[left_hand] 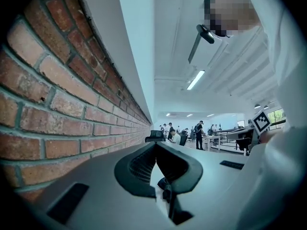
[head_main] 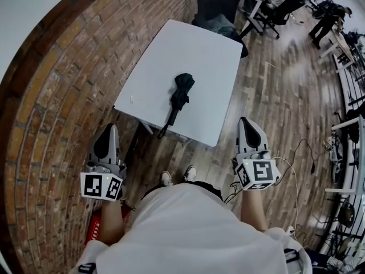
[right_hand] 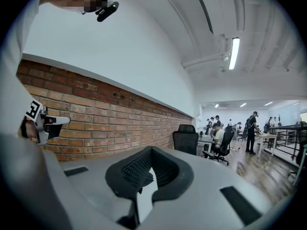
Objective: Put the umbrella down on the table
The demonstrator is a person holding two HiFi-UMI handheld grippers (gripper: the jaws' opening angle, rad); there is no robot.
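**Umbrella on the table, both grippers shut and empty**

The umbrella [head_main: 180, 95] is black and folded. It lies flat on the white table [head_main: 194, 44], in the half nearer the person and roughly midway between the 2 sides. Its bunched end points away from the person. Its thin end points back toward them and reaches the near edge, seeming to run just past it. Nothing touches it.

The left gripper [head_main: 110, 128] is held low by the person's left side, short of the table and well apart from the umbrella. Its own view shows the 2 jaws meeting at the tips with nothing between them. It sits close to the brick wall [head_main: 63, 90].

The right gripper [head_main: 246, 121] is held at the person's right, over the wood floor [head_main: 274, 107] just off the table's near right corner. It too is clear of the umbrella. Its jaws also meet at the tips, and nothing is gripped.

The table stands with its left side near the wall. The person's 2 shoes [head_main: 165, 178] show on the floor between the grippers, just short of the table. A black chair [right_hand: 186, 139] stands beyond the table's far end. Further back, people sit and stand at other desks.
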